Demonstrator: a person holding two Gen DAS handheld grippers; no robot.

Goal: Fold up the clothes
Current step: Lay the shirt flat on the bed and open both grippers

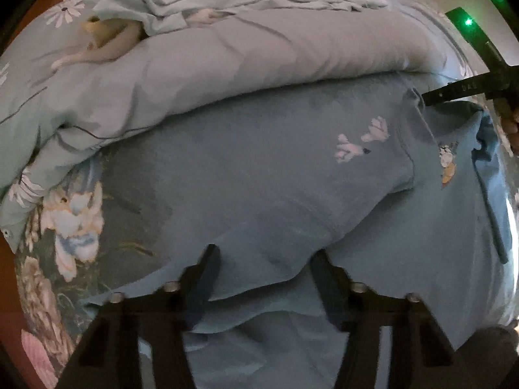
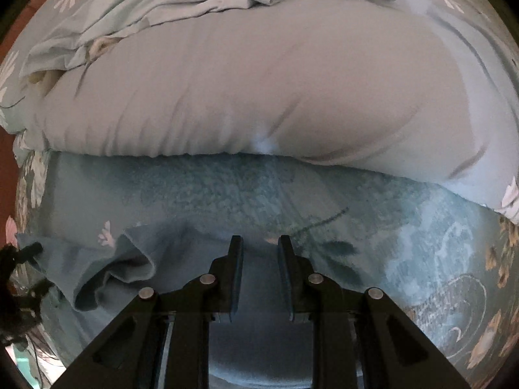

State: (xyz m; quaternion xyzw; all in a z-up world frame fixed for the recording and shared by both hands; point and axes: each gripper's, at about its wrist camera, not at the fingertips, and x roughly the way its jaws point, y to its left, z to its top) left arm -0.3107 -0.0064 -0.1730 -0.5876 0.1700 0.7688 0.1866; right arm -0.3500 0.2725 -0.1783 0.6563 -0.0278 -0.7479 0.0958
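A blue garment (image 1: 373,227) with a small cartoon print lies spread on the bed. In the left wrist view my left gripper (image 1: 262,253) is open, its fingers spread over a raised fold of the cloth. My right gripper (image 1: 431,97) shows at the far right, its tip at the garment's upper edge. In the right wrist view my right gripper (image 2: 259,243) is open, jaws a small gap apart, just above the blue garment (image 2: 123,265), whose rumpled edge lies to the left. The left gripper shows as a dark shape at the left edge (image 2: 29,249).
A thick pale grey-green duvet (image 1: 243,64) is rolled up behind the garment, and also fills the upper right wrist view (image 2: 259,81). The floral bedsheet (image 1: 74,214) lies underneath, seen on the right too (image 2: 454,275). A light shirt (image 1: 181,3) lies crumpled on the duvet.
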